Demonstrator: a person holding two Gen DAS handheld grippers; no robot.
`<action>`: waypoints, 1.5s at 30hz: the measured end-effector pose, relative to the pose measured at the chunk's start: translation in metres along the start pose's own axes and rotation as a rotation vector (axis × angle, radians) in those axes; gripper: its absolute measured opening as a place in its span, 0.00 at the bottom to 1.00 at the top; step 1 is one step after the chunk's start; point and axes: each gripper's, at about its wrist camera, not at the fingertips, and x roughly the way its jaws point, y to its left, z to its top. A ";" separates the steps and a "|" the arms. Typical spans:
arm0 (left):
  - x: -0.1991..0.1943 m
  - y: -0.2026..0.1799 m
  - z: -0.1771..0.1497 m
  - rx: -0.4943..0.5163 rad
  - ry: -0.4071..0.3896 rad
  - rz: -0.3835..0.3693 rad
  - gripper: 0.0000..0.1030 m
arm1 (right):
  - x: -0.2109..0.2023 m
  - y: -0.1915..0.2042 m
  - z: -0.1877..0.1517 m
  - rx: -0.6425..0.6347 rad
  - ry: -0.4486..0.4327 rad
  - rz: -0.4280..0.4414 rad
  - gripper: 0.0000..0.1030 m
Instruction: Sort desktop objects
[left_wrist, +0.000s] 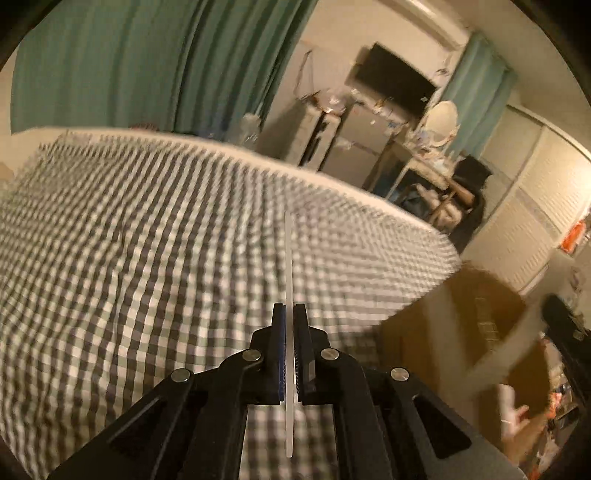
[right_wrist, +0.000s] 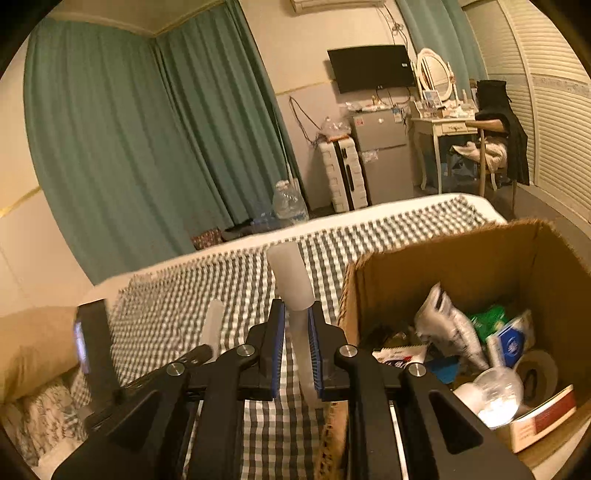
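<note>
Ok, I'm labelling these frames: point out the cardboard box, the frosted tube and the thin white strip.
cardboard box (right_wrist: 461, 258): right wrist view, inner back wall.
frosted tube (right_wrist: 291, 273): right wrist view, wide upper part.
thin white strip (left_wrist: 288, 258): left wrist view, upper edge.

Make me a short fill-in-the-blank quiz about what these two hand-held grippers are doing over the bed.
1. The left hand-held gripper is shut on a thin, flat ____ strip seen edge-on.
2. The right hand-held gripper is shut on a frosted white ____.
3. The bed wears a ____ cover in grey and white.
4. Odds and ends lie in an open ____ box at the right.

Missing words: white; tube; checked; cardboard
</note>
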 end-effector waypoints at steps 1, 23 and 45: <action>-0.013 -0.009 0.003 0.007 -0.019 -0.023 0.04 | -0.009 -0.008 0.006 0.022 -0.007 0.025 0.12; -0.062 -0.191 -0.041 0.319 -0.048 -0.033 0.72 | -0.058 -0.112 0.024 -0.108 0.108 -0.275 0.61; -0.122 -0.099 -0.070 0.197 -0.153 0.303 1.00 | -0.086 -0.054 -0.027 -0.137 0.092 -0.115 1.00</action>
